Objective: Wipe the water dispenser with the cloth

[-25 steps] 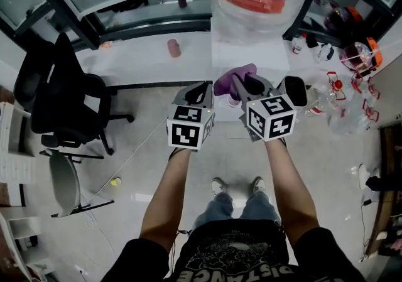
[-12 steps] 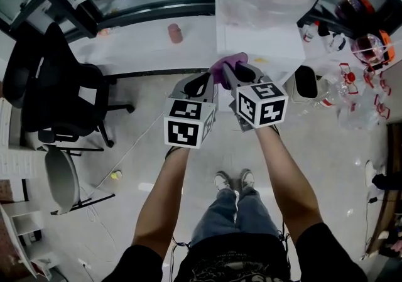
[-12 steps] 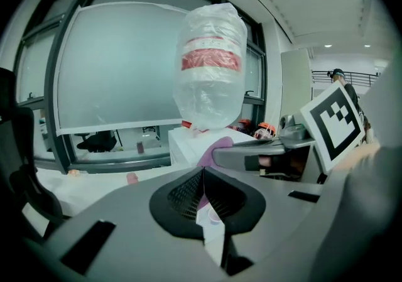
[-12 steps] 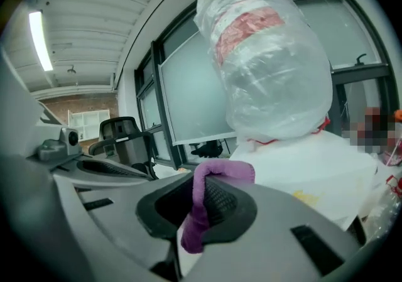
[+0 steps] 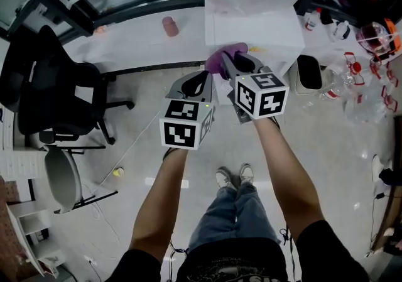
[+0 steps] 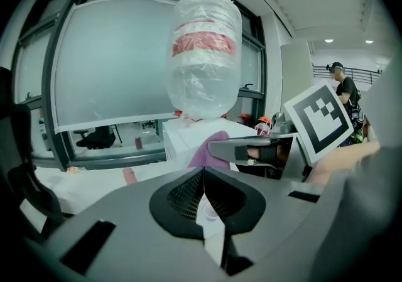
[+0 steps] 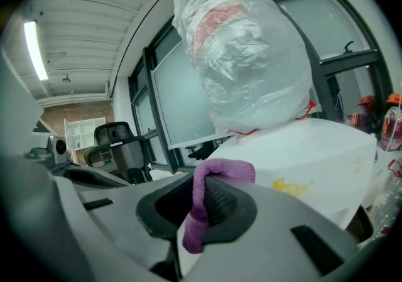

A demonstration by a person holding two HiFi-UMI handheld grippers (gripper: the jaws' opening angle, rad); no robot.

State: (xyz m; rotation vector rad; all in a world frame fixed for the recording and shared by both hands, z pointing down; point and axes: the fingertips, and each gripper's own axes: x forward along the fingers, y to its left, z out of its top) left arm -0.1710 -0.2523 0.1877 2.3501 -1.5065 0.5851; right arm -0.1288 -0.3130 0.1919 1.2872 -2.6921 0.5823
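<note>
Cloth (image 7: 225, 170) between the right tongs (image 7: 200, 206)

Floor (image 5: 326, 149): pale, glossy, lightly speckled; it fills most of the head view.
- 9 o'clock: black office chair (image 5: 56, 95) on castors.
- 8 o'clock: grey chair (image 5: 63, 179) on thin dark legs.
- Just right of the grey chair: small yellow-green object (image 5: 118, 172). A thin white cable (image 5: 133, 142) runs past it toward 12 o'clock.
- 6 o'clock: the person's shoes (image 5: 221, 178), side by side.
- 2 o'clock: pale bin (image 5: 309, 73) with a dark top.
- 3 o'clock: clear plastic bottles (image 5: 361, 102), scattered.
- 12 o'clock: water dispenser (image 5: 251, 29), white body; its foot is hidden.

White tabletop (image 5: 125, 45) along the window, 11 o'clock: one pink container (image 5: 169, 26) stands upright on it.
</note>
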